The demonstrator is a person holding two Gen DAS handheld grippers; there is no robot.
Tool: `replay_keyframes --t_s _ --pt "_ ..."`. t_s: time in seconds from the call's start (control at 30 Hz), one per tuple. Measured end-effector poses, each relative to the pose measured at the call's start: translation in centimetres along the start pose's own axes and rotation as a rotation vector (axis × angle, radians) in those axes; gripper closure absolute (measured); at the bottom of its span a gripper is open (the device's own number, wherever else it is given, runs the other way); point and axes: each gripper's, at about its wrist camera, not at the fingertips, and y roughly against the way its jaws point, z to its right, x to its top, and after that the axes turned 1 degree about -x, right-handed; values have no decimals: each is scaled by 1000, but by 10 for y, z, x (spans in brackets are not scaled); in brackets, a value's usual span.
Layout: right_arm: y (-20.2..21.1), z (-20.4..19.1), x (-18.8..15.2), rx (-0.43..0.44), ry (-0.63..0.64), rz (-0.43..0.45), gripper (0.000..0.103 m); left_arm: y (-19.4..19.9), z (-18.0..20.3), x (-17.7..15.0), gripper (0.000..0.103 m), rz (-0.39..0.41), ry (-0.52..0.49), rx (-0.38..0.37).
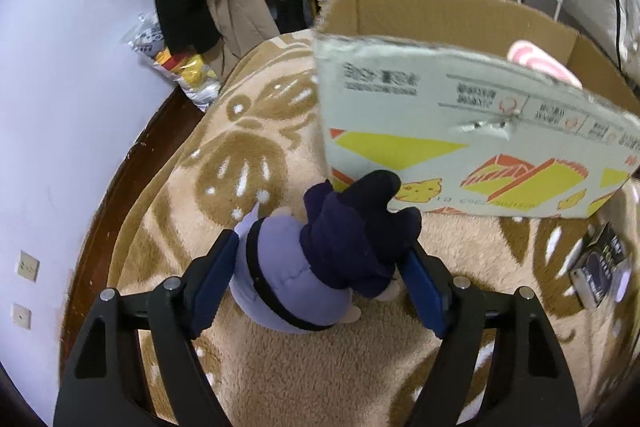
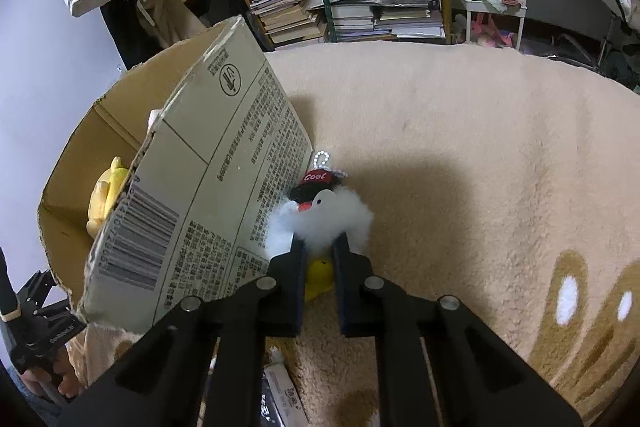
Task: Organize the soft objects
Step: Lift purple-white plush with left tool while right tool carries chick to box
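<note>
Box already holds a yellow plush and something pink. My right gripper is pinched tight on the white penguin. My left gripper brackets the purple doll, pads wide, grip unclear. Both toys remain outside, just short of the box.

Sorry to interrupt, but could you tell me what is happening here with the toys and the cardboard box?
A person is tidying soft toys on a beige blanket into a cardboard box. The right tongs are shut on a fluffy white penguin toy beside the box. The left tongs straddle a purple plush doll lying on the blanket; whether the pads press it yet is unclear. A yellow plush and a pink one are already in the box.
</note>
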Motion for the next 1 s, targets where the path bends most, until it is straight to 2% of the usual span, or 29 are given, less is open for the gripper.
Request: replay_keyframes --t_s 0.13,0.27,0.6,0.73,1.0 --pt "5 -1 -2 -9 -10 -14 92 17 -12 -1 25 68 57 41" --pt "20 -4 -3 -22 -12 10 92 38 -19 -1 25 125 94 47" --pt "59 -13 -12 -33 -10 70 93 82 -13 -4 25 210 73 23" --pt "80 -17 -13 -24 -13 120 93 100 -11 0 25 239 84 -16" --pt "143 -50 -2 17 69 298 93 139 0 20 24 374 48 -50"
